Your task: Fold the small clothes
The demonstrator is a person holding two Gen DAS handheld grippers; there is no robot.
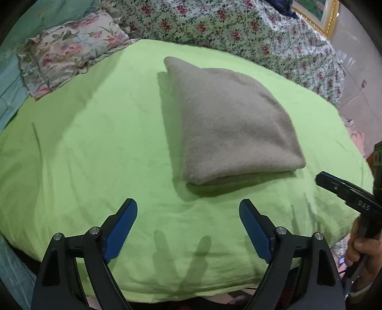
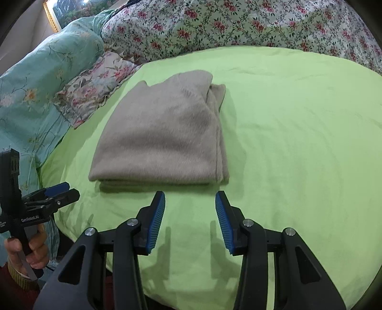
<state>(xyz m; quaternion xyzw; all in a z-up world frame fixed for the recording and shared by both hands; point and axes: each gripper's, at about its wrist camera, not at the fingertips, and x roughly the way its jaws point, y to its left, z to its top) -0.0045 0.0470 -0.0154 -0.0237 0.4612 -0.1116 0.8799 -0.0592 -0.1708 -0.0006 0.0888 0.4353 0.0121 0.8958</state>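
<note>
Lying folded into a thick, neat rectangle, the beige knit garment (image 1: 234,126) rests on the green sheet (image 1: 95,147) that covers the bed, near the middle of the sheet and somewhat toward its near edge. In the right wrist view the same garment (image 2: 162,138) shows stacked layers along its right side and a rounded fold along its near edge, with one small flap sticking out at the far right corner.

Both tools hang above the near edge of the bed, apart from the cloth. The left gripper (image 1: 188,209) has its jaws spread wide and holds nothing; its blue pads (image 1: 119,229) point toward the garment's near edge. The right gripper (image 2: 189,202) also stands with jaws parted, though less widely, and empty, just short of the garment's near fold. Each tool appears at the edge of the other's view, held in a bare hand (image 2: 28,250).

Shadows of the fingers fall on the sheet below each gripper.

Along the far edge of the bed lies a floral quilt (image 2: 238,26) with red flowers on white. At the far left corner sit a ruffled floral pillow (image 1: 69,54) and a teal bedcover (image 2: 35,78). A gilt picture frame (image 1: 327,16) leans beyond the quilt.
</note>
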